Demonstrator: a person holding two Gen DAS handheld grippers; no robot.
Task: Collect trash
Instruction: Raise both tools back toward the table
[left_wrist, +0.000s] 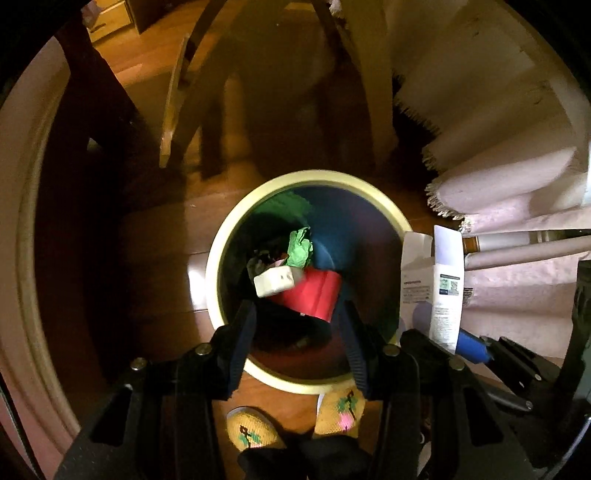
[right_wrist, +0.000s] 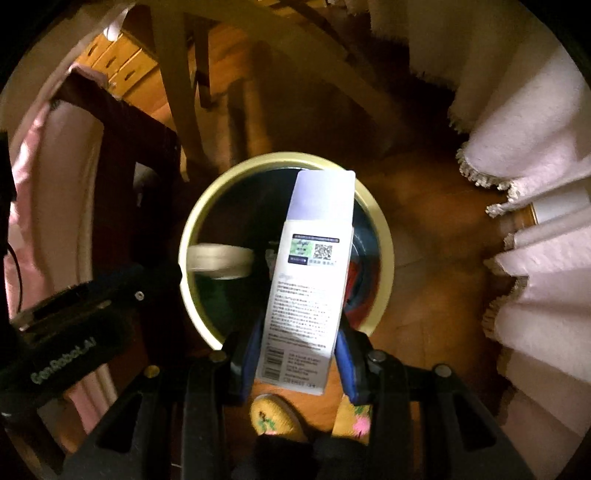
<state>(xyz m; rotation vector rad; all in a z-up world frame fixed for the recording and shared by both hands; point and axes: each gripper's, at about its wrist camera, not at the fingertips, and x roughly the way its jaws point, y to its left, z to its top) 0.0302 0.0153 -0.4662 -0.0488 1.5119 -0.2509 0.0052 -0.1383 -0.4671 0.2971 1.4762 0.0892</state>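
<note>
A round bin with a pale yellow rim (left_wrist: 218, 258) (right_wrist: 192, 225) stands on the wood floor below both grippers. It holds a red cup (left_wrist: 314, 295), crumpled green paper (left_wrist: 300, 248) and dark scraps. My left gripper (left_wrist: 295, 314) is open over the bin's mouth, with nothing between its pads. Just past its fingertips is a small white object (left_wrist: 275, 284), which shows as a blurred pale shape (right_wrist: 219, 262) in the right wrist view. My right gripper (right_wrist: 300, 328) is shut on a tall white printed carton (right_wrist: 310, 280) (left_wrist: 447, 288), which is held upright above the bin.
A person's two feet in yellow patterned socks (left_wrist: 251, 432) (left_wrist: 341, 410) stand at the bin's near side. Pink fringed cloth (left_wrist: 498, 184) (right_wrist: 535, 166) hangs at the right. Pale wooden chair legs (left_wrist: 184, 92) rise behind the bin and a dark wooden frame (right_wrist: 122, 122) stands at the left.
</note>
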